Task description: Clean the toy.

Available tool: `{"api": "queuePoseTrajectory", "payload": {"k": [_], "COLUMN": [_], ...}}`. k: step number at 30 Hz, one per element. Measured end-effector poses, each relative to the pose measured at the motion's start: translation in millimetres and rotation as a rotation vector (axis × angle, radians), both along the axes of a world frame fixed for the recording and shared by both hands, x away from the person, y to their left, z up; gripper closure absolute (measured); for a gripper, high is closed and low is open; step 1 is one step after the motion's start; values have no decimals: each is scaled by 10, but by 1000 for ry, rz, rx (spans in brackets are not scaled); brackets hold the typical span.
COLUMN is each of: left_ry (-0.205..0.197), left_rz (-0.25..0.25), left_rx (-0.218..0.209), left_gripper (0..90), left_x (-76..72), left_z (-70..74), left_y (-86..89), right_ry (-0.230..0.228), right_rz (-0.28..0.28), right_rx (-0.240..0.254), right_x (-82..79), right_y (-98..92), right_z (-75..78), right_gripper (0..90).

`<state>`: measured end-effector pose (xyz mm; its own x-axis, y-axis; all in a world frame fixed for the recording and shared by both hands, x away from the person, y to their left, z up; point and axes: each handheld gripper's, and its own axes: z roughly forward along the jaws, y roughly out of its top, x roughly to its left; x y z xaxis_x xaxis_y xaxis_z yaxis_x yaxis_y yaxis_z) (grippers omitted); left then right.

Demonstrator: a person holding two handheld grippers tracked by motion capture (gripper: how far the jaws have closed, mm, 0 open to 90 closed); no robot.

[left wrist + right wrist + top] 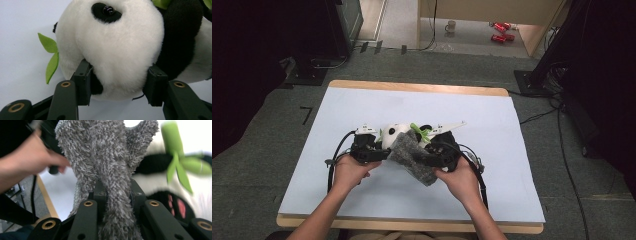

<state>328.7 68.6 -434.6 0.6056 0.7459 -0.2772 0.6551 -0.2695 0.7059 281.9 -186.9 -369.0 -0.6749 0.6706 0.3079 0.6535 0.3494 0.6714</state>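
A black-and-white panda plush (394,134) lies mid-table holding a green bamboo sprig (419,131). My left gripper (377,150) comes at it from the left. In the left gripper view its jaws press on both sides of the panda's white head (117,45), left gripper (120,77) shut on it, with a green leaf (50,55) beside. A grey fuzzy cloth (412,155) drapes against the panda's front. My right gripper (432,150) is shut on that cloth (105,157), right gripper (116,190) pinching a fold. Behind it show the panda (155,161), the bamboo (175,145) and the other hand (30,162).
A white sheet (362,105) covers the wooden table (412,87), with bare room around the toys. Beyond the far edge the floor holds a cup (450,26) and red cans (501,31). Dark stands (317,65) and cables (562,150) flank the table.
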Motion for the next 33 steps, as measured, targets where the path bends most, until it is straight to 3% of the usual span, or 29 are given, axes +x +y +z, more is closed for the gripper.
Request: {"api": "queuePoseTrajectory", "payload": {"k": [3,7,9,11,14,15,18,22,26,33], "left_ry": [-16,-77,-118,-128,-147,-177,-206,-211,-173,-205], "left_rz": [-10,-40,-63,-81,-95,-108,-135,-133,-109,-150], "left_rx": [7,-4,-15,-30,-42,-57,-69,-81,-101,-154], "left_gripper": [471,406,355,332,318,317,315,297,296,281], "left_x": [1,-9,-10,-1,11,18,35,81,206,347], "left_z": [4,11,18,27,36,43,56,65,17,-6], "left_y": [-4,0,27,58,94,127,173,229,313,244], "right_ry": [13,-28,-28,-25,-23,-25,-23,-21,-13,0], "right_rz": [-3,-24,-36,-51,-62,-67,-78,-91,-109,-130], "right_rx": [22,-48,-38,-30,-17,-13,-6,-8,11,12], "right_x": [6,9,44,73,133,161,230,327,438,604], "right_y": [-76,-121,-164,-206,-260,-277,-321,-357,-420,-486], "right_z": [-76,-70,-81,-78,-59,-48,-12,13,11,51], "right_gripper": [745,747,748,748,748,747,747,747,747,746]}}
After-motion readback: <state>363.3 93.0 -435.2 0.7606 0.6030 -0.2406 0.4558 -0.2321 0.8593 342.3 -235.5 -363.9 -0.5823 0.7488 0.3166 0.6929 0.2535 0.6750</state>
